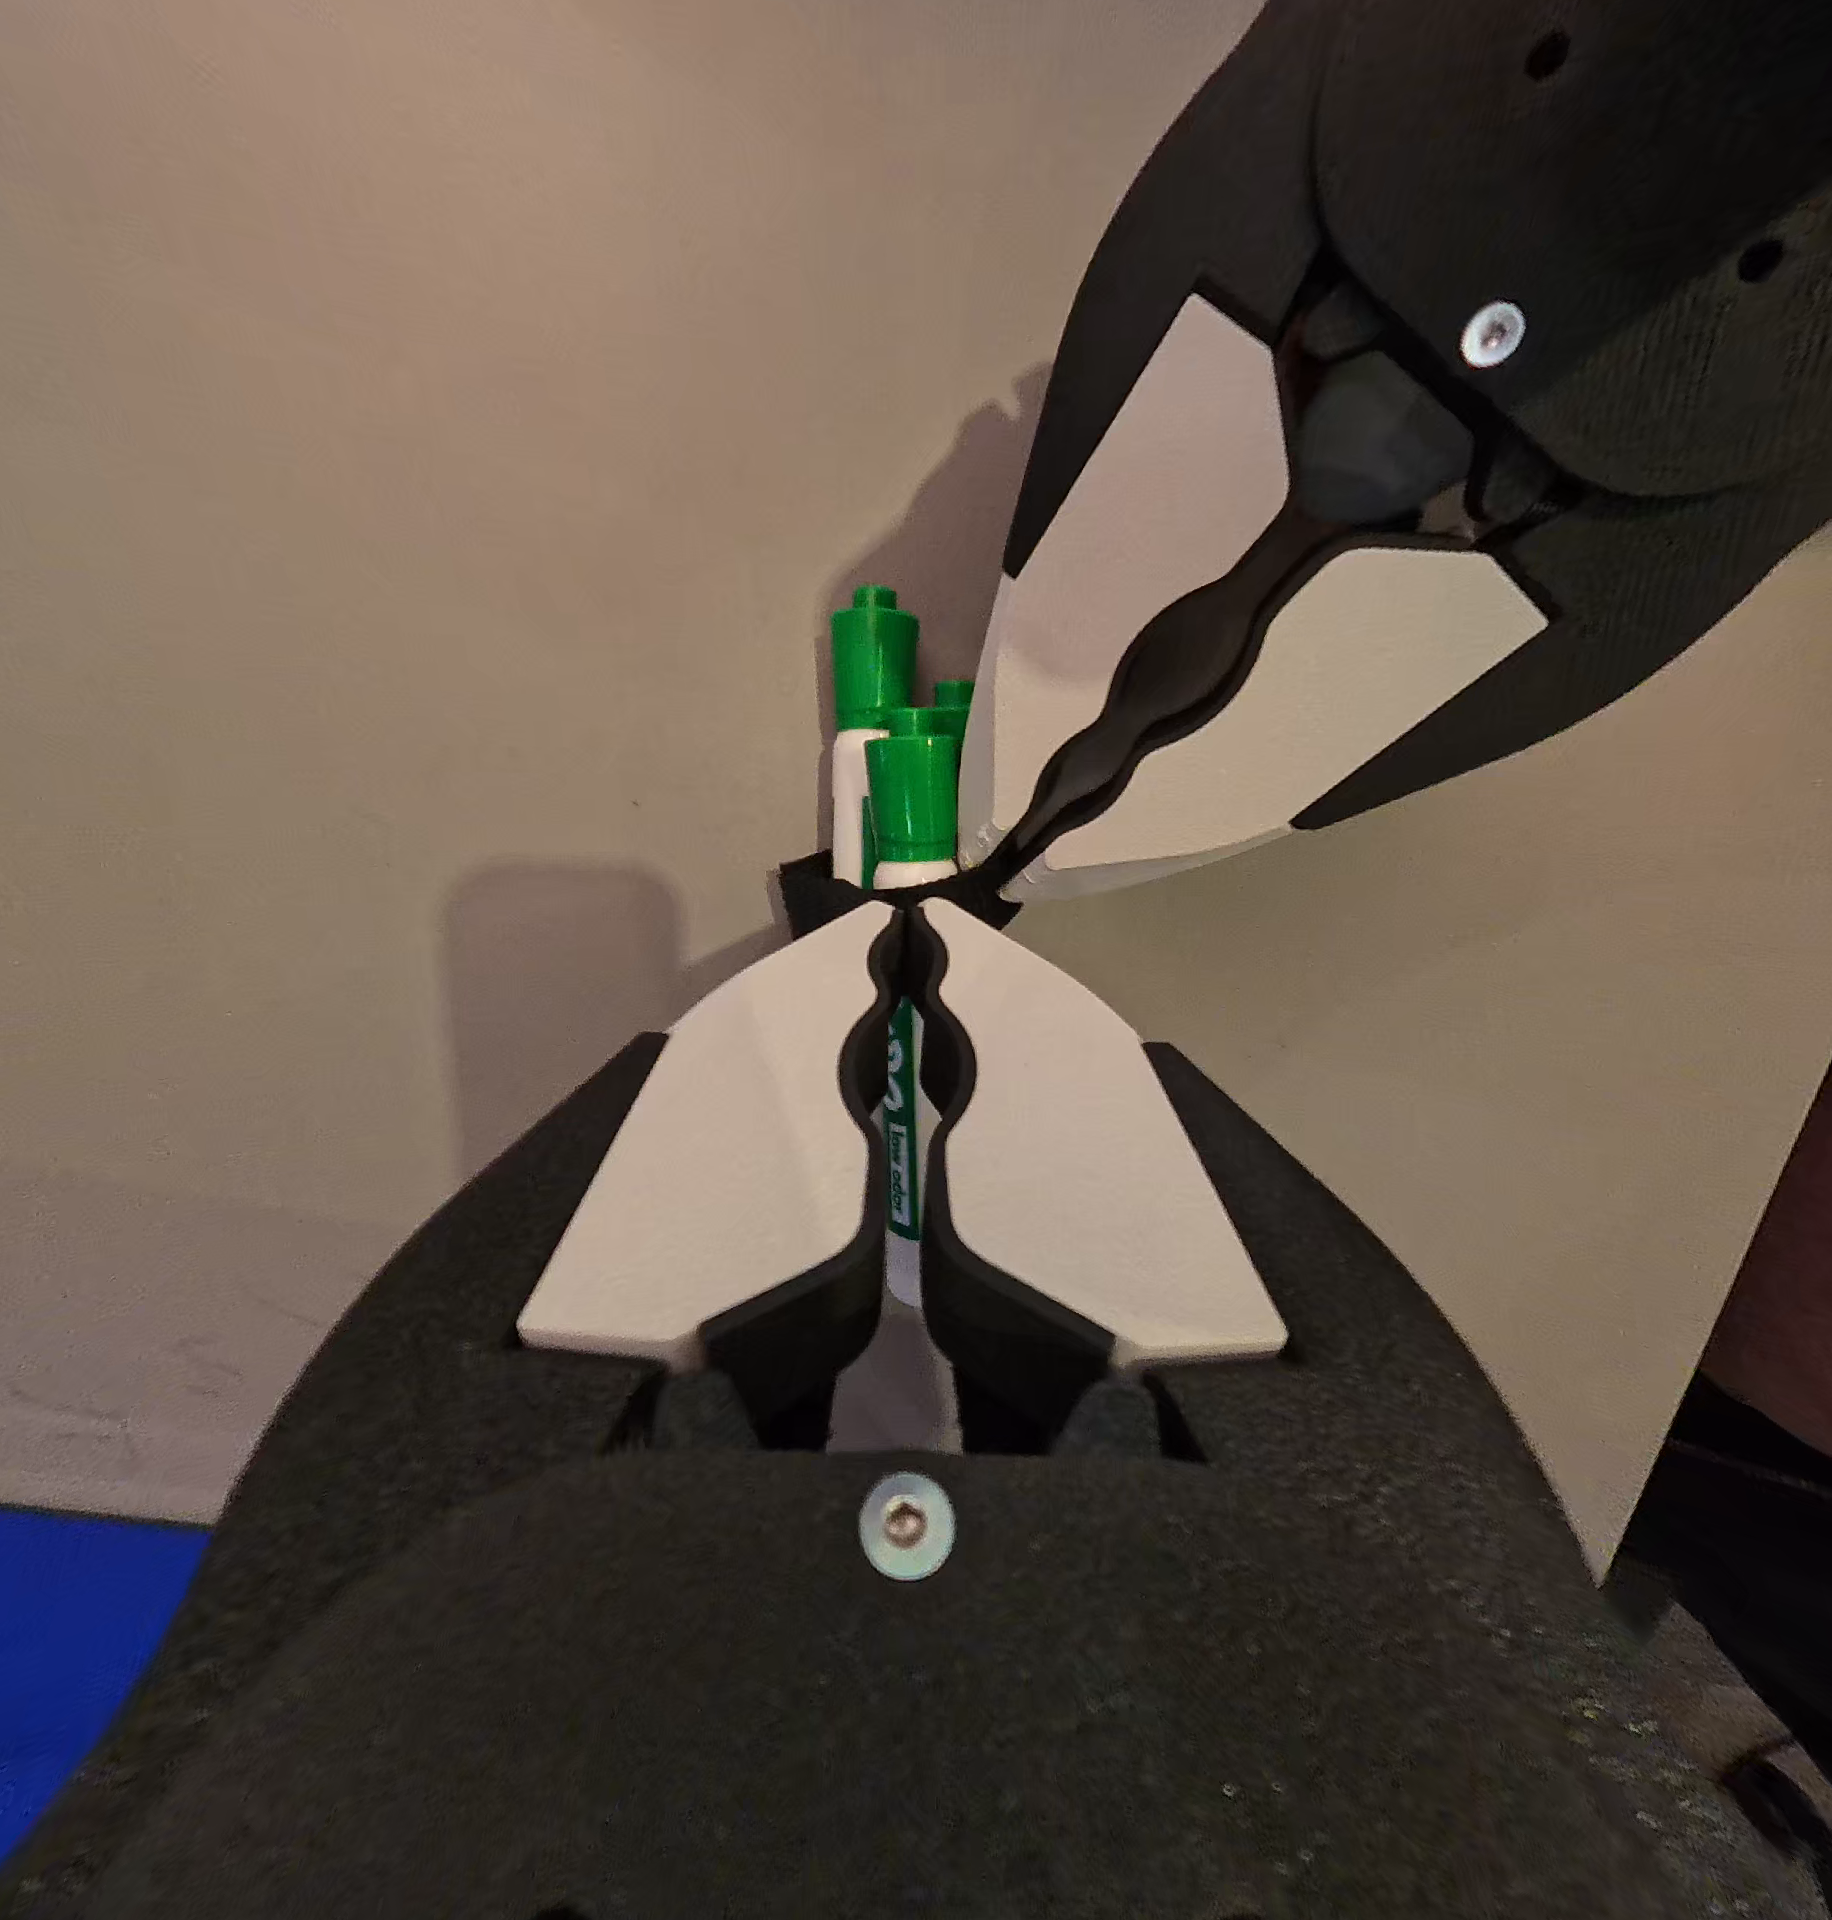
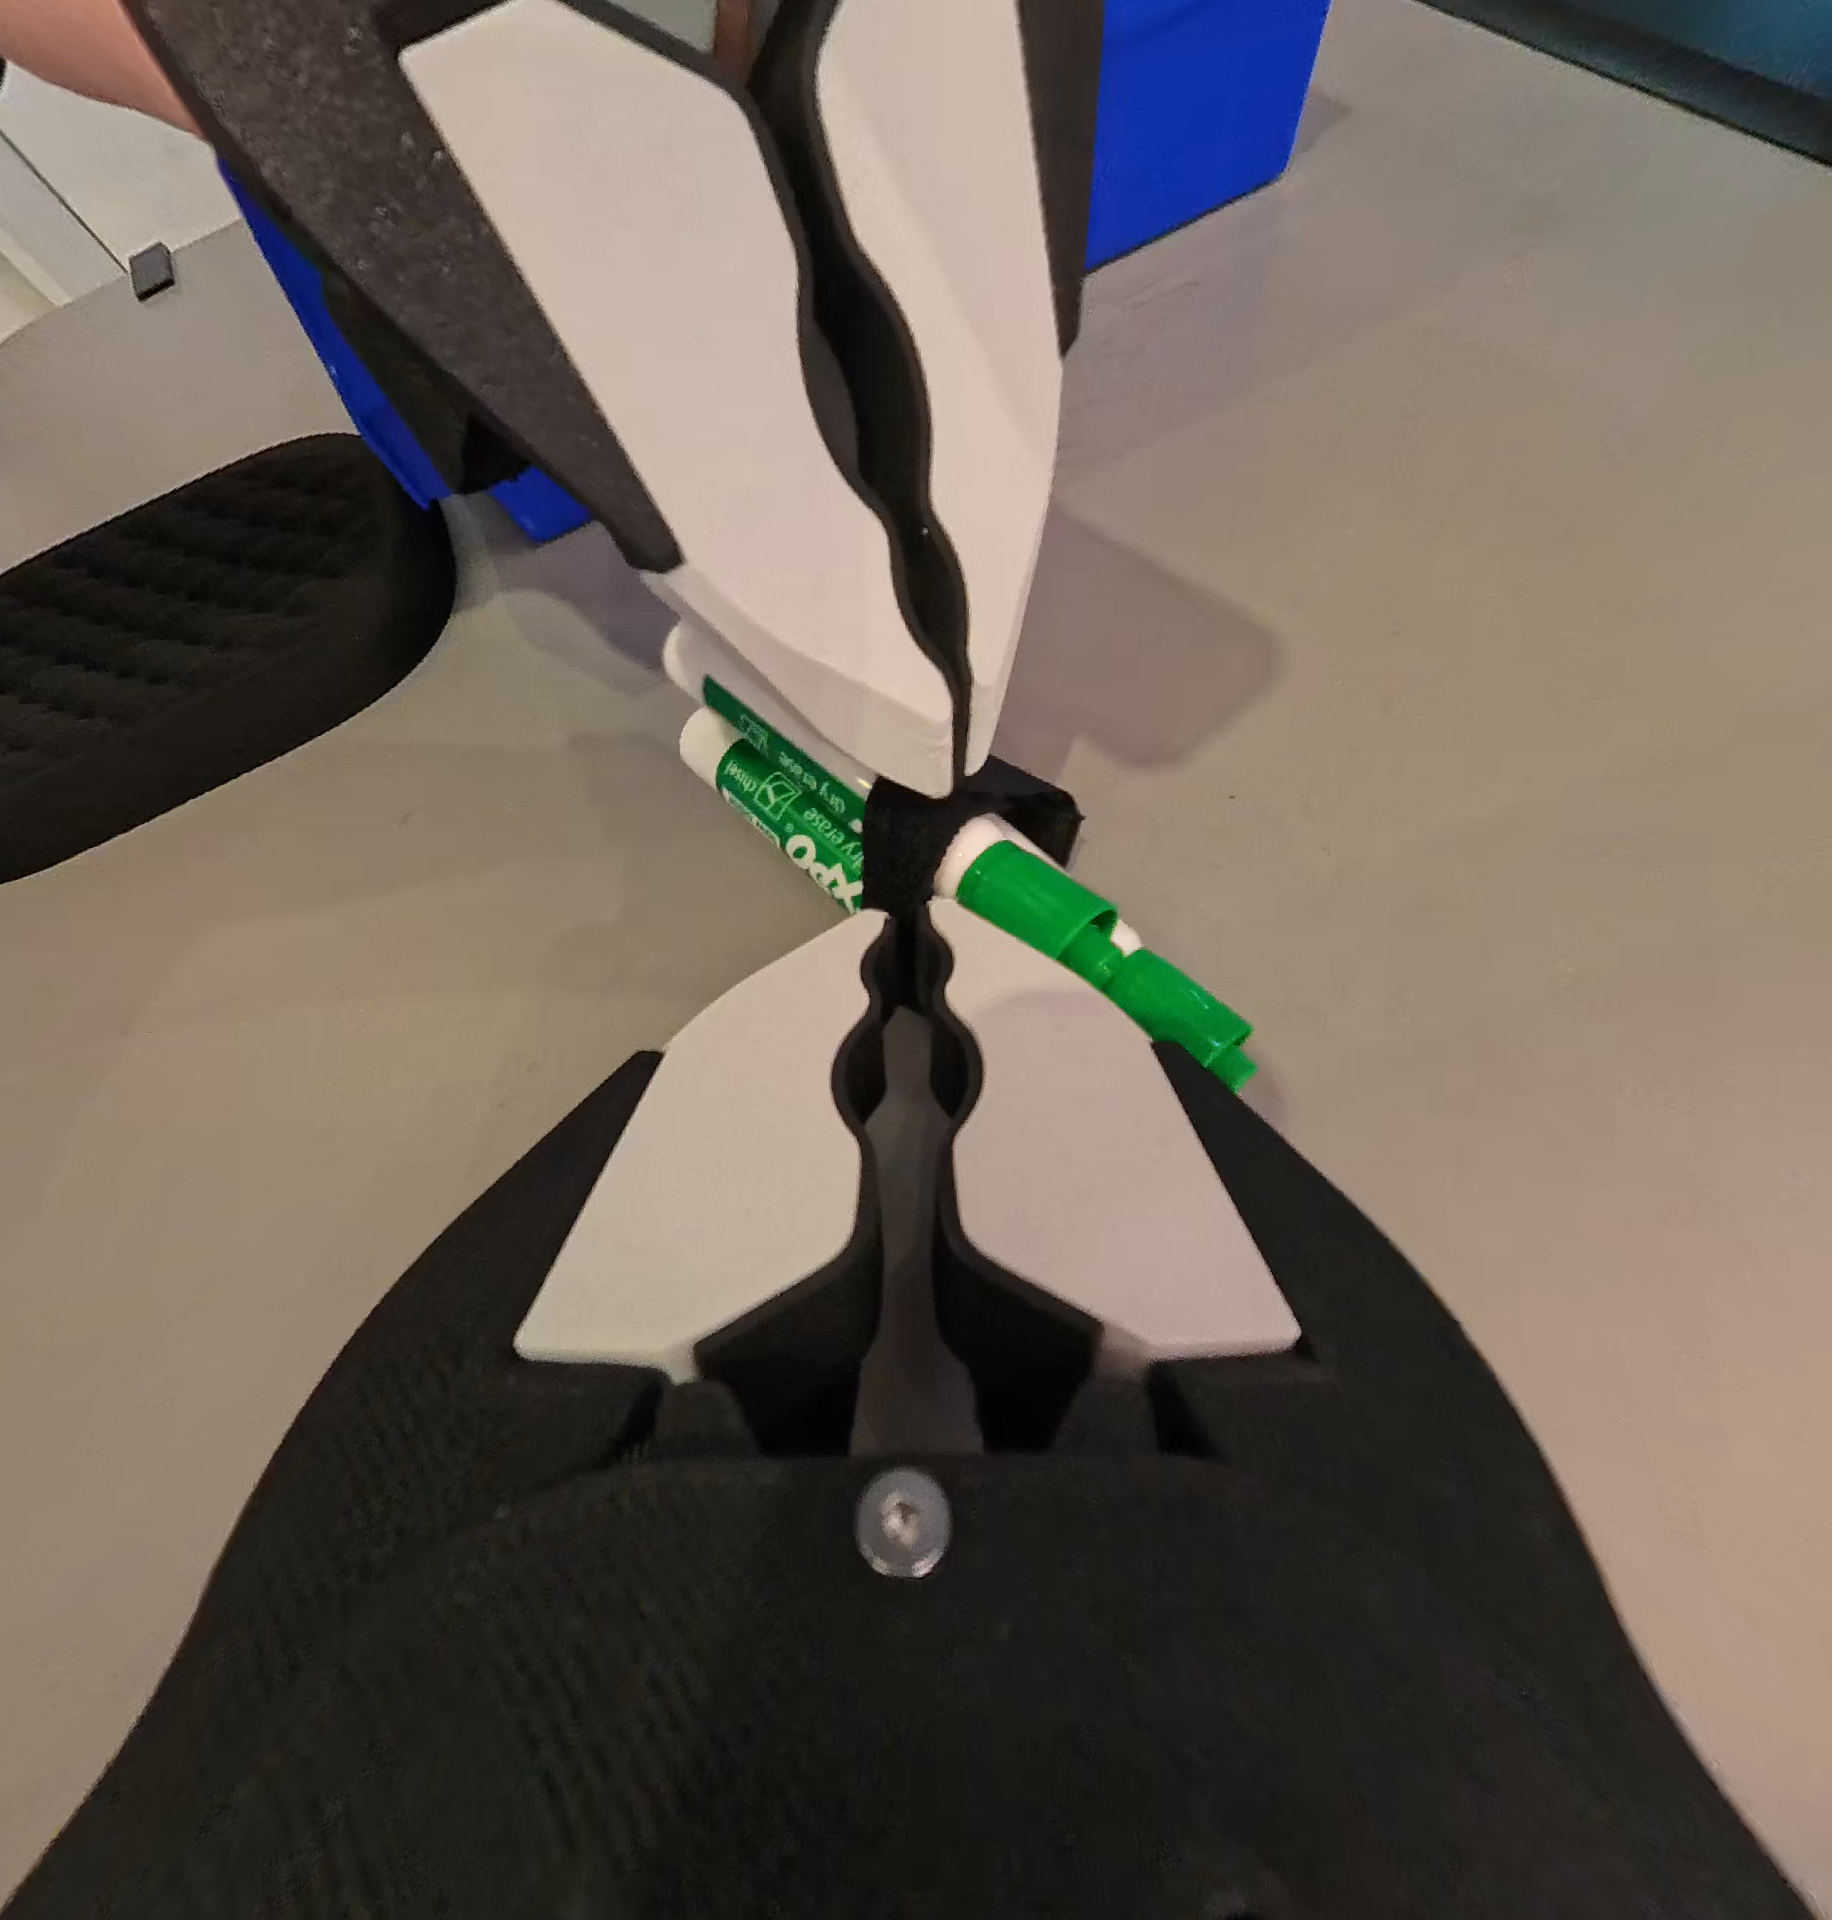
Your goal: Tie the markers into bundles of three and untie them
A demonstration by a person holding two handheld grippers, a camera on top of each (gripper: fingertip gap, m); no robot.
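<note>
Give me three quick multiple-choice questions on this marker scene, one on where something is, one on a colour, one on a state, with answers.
1. Where does the black strap sit?
A. around the markers
B. flat on the table
C. on the blue box

2. What colour are the marker caps?
A. red
B. green
C. black

3. How is the left tool?
A. wide open
B. shut at the bundle
C. out of view

Answers: 1 A, the strap wraps the marker barrels. 2 B, all visible caps are green. 3 B, its tips meet at the strap while the right tool pinches the strap too.
</note>
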